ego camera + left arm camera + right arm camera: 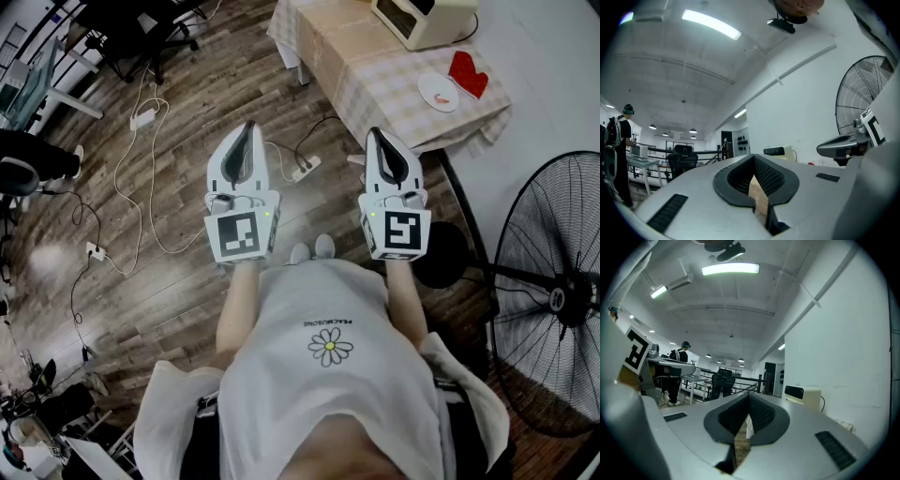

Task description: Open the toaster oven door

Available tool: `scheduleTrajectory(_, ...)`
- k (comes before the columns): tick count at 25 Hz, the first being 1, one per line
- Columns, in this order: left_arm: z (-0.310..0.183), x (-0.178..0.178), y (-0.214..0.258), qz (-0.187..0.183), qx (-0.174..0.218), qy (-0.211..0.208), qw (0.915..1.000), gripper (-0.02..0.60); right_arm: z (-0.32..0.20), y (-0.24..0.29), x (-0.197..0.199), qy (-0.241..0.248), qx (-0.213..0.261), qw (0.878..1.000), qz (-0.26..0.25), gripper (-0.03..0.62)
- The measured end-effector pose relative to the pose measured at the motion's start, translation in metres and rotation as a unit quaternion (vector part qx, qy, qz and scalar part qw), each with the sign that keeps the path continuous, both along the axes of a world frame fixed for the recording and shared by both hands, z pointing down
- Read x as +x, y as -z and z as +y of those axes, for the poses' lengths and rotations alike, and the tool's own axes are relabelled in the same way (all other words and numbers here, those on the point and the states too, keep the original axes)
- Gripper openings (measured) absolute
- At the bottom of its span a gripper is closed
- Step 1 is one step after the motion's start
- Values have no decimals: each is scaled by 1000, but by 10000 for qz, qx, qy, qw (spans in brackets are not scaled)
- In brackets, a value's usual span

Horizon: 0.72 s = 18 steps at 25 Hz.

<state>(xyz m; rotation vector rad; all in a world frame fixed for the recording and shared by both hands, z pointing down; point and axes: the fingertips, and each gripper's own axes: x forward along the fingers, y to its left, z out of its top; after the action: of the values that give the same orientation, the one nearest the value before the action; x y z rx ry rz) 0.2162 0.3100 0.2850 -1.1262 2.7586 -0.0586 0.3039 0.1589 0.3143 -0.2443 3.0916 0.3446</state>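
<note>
The cream toaster oven (422, 19) stands on a table with a checked cloth (375, 75) at the far right, its dark door closed. It also shows small and far off in the left gripper view (780, 151) and in the right gripper view (802, 397). I hold both grippers level in front of my chest, well short of the table. The left gripper (247, 131) is shut with nothing in it, its tips meeting (754, 157). The right gripper (380, 139) is likewise shut and empty (749, 395).
A white plate (438, 91) and a red item (469, 73) lie on the table in front of the oven. A large standing fan (553, 291) is close at my right. Cables and a power strip (305, 169) run over the wooden floor. Office chairs (141, 28) stand far left.
</note>
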Motion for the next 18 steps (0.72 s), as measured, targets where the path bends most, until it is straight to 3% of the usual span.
scheduleTrajectory(2, 5, -3, -6, 41, -168, 56, 9998, 17, 1, -3, 0, -27, -14, 10000, 69, 9)
scheduleTrajectory(7, 2, -2, -2, -23, 23, -31, 10000, 17, 2, -8, 0, 2, -38, 9999, 129, 9)
scheduleTrajectory(18, 2, -16, -17, 105, -215, 255, 9994, 17, -12, -17, -10, 73, -187, 9998, 32, 9)
